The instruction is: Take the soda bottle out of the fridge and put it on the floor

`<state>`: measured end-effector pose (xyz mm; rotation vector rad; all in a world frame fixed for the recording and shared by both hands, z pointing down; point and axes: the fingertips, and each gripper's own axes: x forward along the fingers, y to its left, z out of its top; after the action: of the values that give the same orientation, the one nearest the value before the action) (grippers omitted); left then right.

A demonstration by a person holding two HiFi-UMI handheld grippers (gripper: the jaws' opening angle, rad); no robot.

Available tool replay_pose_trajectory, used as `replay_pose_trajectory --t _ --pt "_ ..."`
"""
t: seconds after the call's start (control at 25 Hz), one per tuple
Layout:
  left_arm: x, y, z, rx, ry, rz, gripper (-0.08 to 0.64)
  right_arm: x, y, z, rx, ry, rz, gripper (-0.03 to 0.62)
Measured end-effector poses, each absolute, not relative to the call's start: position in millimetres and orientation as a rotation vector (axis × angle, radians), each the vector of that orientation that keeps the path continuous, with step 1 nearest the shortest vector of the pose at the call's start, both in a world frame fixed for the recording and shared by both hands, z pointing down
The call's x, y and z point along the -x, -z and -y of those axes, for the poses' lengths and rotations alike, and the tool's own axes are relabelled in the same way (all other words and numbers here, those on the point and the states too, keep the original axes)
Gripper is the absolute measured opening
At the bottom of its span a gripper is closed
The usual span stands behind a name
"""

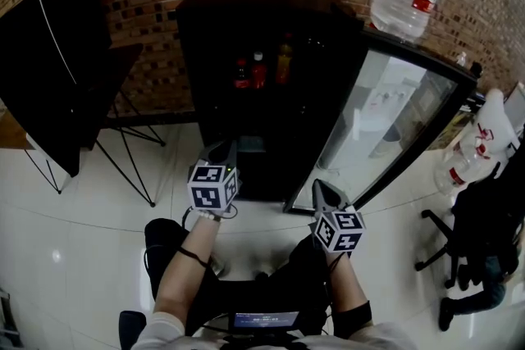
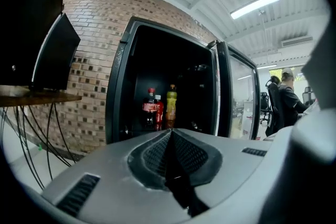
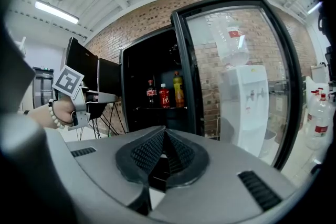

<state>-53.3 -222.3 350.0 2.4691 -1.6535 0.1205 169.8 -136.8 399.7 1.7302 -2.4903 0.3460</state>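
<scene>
Left claw (image 2: 170, 132) and right claw (image 3: 164, 132) clenched, empty; red-labelled soda bottle (image 2: 150, 108) in open fridge (image 2: 116, 86), perhaps cola; print unreadable

**Soda bottle, standing in open fridge**

Soda bottle (image 1: 241, 75) (image 2: 150, 108) (image 3: 151, 94): dark cola with a red cap and a red label band. It stands upright on a shelf about halfway up the interior. It is the leftmost of three bottles in a row, just beside a red bottle (image 1: 258, 71) with a white cap. A yellow-green bottle (image 1: 283, 65) stands further right.

Fridge (image 1: 262, 0) (image 2: 117, 76) (image 3: 126, 68): tall black cabinet with a dark interior. Its glass door (image 1: 385, 115) (image 3: 239, 60) is swung wide open to the right.

Floor (image 1: 90, 246): pale glossy tiles in front of the fridge.
</scene>
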Motion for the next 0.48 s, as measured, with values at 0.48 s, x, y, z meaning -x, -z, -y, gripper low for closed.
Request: replay_pose_trajectory --t 0.48 --pt "28.1 -296.9 333.1 -2.505 -0.165 1.711 0.122 -182.2 -393.5 140.6 -1.762 -0.363 2.500 0.014"
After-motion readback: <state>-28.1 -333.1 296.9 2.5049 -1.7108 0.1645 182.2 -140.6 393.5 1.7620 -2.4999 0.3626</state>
